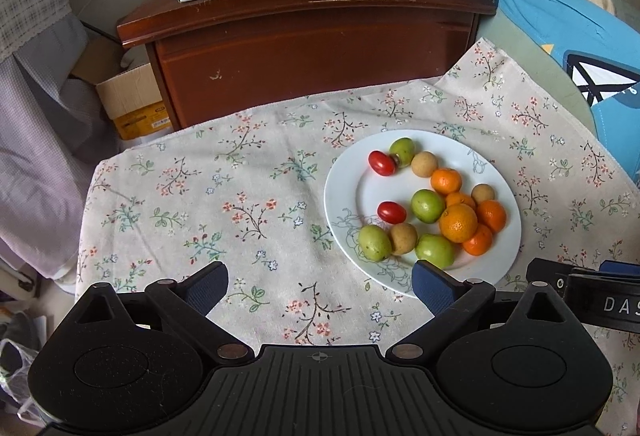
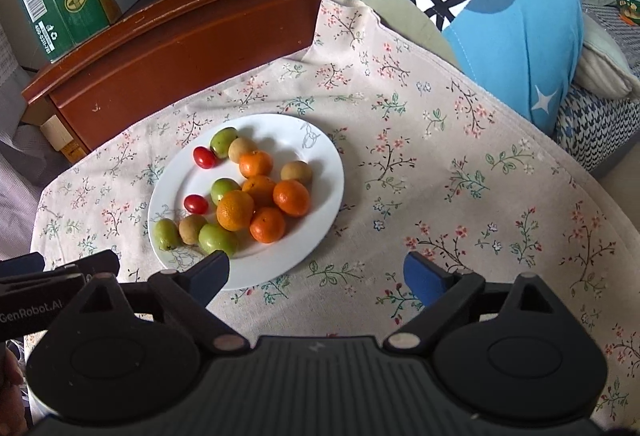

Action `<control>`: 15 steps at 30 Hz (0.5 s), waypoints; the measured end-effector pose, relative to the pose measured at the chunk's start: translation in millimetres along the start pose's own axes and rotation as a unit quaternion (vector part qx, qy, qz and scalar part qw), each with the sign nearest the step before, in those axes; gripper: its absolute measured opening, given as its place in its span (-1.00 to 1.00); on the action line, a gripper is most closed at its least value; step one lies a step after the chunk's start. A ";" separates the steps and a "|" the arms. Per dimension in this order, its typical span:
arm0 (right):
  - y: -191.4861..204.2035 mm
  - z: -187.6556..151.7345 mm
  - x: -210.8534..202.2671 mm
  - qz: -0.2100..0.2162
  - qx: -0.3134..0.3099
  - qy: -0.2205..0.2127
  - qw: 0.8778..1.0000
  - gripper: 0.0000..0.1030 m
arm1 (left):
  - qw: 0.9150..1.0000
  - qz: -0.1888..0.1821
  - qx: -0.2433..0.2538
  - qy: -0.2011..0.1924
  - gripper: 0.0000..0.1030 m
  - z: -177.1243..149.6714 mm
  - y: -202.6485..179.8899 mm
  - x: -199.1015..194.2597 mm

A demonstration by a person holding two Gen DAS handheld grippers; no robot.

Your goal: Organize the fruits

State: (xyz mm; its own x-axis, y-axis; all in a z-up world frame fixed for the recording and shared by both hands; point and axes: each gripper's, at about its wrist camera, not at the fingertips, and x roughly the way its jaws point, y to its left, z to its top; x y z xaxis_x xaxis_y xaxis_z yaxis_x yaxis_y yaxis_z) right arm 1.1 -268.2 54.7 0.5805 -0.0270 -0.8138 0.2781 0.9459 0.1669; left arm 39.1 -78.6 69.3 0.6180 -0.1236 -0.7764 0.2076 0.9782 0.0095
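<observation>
**Both tongs open and empty, fruit all on the plate**

Your left tongs (image 1: 320,288) stand spread wide with nothing between the pads, over the flowered cloth (image 1: 224,203) just beside the near rim of the white plate (image 1: 340,195). Your right tongs (image 2: 316,274) are likewise wide apart and empty; their left pad sits over the plate's near rim, close to a green fruit (image 2: 218,238).

Every fruit you can see lies on that plate, which rests on the cloth-covered bench, toward its back edge near the wooden cabinet (image 1: 312,47). There are small oranges (image 1: 458,222) clustered on the plate's right half, green fruits scattered among them, a few brownish round ones (image 1: 403,238), and two cherry tomatoes (image 1: 391,212) on the left half.

No fruit lies loose on the cloth, so the gathering looks done. The kinds are mixed, though, not grouped. If sorting by type is meant, that remains; no second dish shows in either view.
</observation>
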 end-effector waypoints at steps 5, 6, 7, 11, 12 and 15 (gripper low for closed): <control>4.2 -2.1 5.5 -0.007 -0.005 0.008 1.000 0.83 | 1.000 0.012 0.006 0.008 0.93 -0.7 -2.3 6.0; 4.3 -2.3 6.5 -0.008 -0.006 0.009 1.000 0.83 | 1.000 0.015 0.006 0.010 0.93 -0.9 -2.4 7.2; 4.5 -2.6 7.2 -0.010 -0.007 0.010 1.000 0.83 | 1.000 0.017 0.006 0.012 0.93 -1.0 -2.3 8.5; 4.6 -3.1 9.9 -0.013 -0.006 0.016 1.000 0.83 | 1.000 0.016 0.000 0.021 0.93 -2.3 -0.9 12.3; 5.0 -3.2 11.0 -0.013 -0.006 0.018 1.000 0.83 | 1.000 0.016 -0.001 0.024 0.93 -2.9 -0.7 13.3; 6.9 -4.3 13.0 -0.014 -0.011 0.022 1.000 0.84 | 0.999 0.015 -0.001 0.029 0.93 -4.2 -1.5 15.8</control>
State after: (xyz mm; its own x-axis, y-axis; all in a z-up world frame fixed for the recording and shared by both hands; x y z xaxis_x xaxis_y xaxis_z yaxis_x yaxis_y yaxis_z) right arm 7.2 -260.6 42.9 0.5389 -0.0401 -0.8414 0.2769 0.9518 0.1320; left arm 45.4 -81.2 54.4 0.5790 -0.0839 -0.8110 0.1876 0.9817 0.0324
